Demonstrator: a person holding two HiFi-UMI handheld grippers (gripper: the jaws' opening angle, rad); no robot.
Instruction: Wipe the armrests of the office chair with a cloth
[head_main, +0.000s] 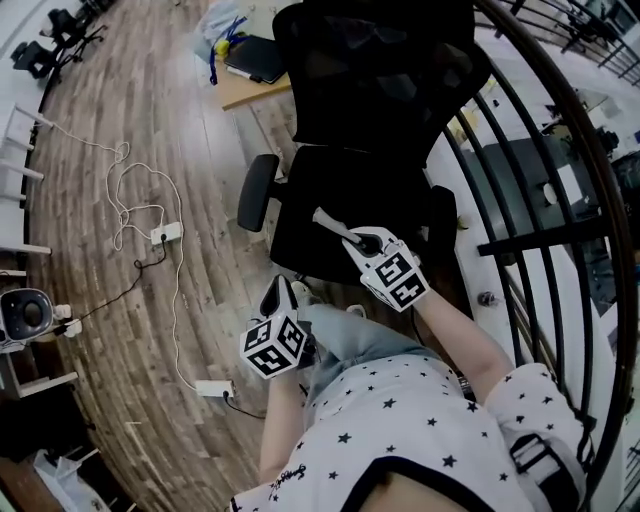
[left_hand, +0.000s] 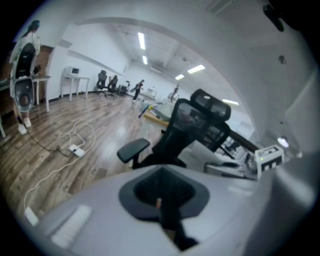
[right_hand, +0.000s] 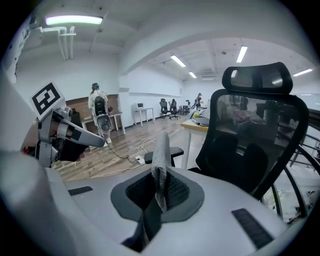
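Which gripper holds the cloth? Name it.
The right gripper: it is shut on the grey cloth, which sticks up from it. The left gripper holds no cloth.

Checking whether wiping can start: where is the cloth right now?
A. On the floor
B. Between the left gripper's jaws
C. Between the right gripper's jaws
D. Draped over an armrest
C: the grey cloth stands pinched upright in the shut jaws of the right gripper.

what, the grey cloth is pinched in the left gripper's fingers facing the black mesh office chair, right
No: the right gripper's fingers, not the left gripper's, pinch the grey cloth, facing the black mesh office chair; the right gripper view shows it.
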